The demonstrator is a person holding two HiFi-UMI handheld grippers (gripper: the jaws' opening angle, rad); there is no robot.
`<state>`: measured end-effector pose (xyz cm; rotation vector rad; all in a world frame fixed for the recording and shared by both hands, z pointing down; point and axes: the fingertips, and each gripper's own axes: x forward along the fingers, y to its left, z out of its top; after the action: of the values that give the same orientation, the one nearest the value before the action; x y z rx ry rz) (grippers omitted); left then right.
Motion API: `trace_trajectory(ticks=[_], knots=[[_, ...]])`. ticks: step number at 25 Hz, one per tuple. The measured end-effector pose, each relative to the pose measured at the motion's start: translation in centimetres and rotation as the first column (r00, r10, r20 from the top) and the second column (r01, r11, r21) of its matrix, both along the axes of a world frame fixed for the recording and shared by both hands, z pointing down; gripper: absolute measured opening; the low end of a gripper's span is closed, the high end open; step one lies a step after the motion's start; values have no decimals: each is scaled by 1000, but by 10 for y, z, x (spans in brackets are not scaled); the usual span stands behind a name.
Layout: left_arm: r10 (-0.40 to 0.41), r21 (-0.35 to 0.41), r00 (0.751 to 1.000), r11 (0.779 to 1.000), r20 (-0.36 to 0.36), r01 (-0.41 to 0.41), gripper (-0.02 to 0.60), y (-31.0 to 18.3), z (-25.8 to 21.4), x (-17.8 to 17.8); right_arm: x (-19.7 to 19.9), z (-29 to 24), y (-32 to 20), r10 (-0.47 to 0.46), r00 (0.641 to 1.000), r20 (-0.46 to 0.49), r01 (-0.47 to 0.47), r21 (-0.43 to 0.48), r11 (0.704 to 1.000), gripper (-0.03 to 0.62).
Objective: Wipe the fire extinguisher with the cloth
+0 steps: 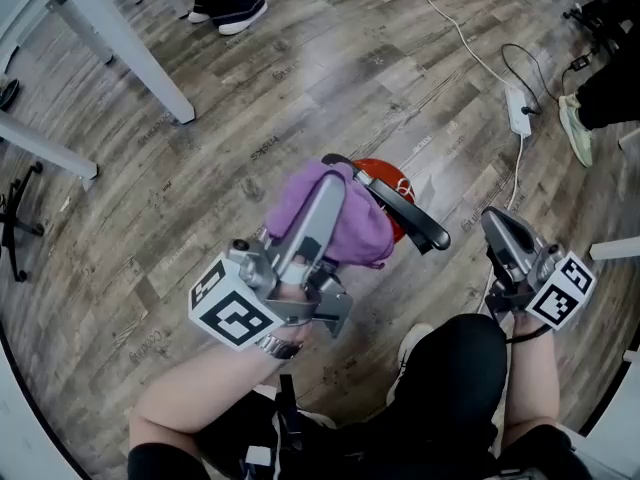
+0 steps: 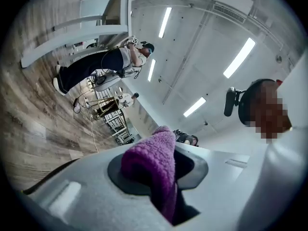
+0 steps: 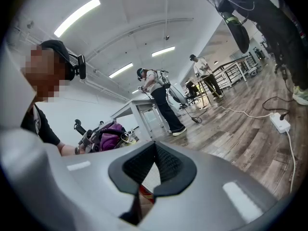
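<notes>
The red fire extinguisher (image 1: 388,175) stands on the wooden floor, seen from above, its black lever handle (image 1: 408,215) pointing to the lower right. A purple cloth (image 1: 345,230) is bunched over its left side. My left gripper (image 1: 333,188) is shut on that cloth, which fills the space between the jaws in the left gripper view (image 2: 153,163). To the right of the handle and apart from it, my right gripper (image 1: 493,220) is shut and holds nothing. Its closed pads (image 3: 144,165) show a sliver of red extinguisher (image 3: 144,192) beneath them.
White table legs (image 1: 135,53) stand at the upper left, and a chair base (image 1: 18,230) at the left edge. A power strip (image 1: 520,114) with a white cable (image 1: 450,23) lies at the upper right. Bystanders' shoes (image 1: 230,14) are at the top and right (image 1: 575,128).
</notes>
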<state>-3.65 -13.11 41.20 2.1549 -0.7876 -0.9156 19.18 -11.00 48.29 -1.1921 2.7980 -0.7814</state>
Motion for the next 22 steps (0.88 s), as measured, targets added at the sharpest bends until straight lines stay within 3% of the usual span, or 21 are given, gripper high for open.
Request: trace_trajectory(ticks=[4,9,22], knots=[[-33,-55,992,998,121,40,86,-1,22,3,-1,0,0,0,1000,2,0,0,1000,5],[-56,-149,962,984,268,99,86,-2,66,-4,0,2,0,0,1000,10,0,-1,1000,5],[-93,-135,904,977,417,163,87,3,92,-25,0,6,-1,0,1000,5,0,-7,1000,5]])
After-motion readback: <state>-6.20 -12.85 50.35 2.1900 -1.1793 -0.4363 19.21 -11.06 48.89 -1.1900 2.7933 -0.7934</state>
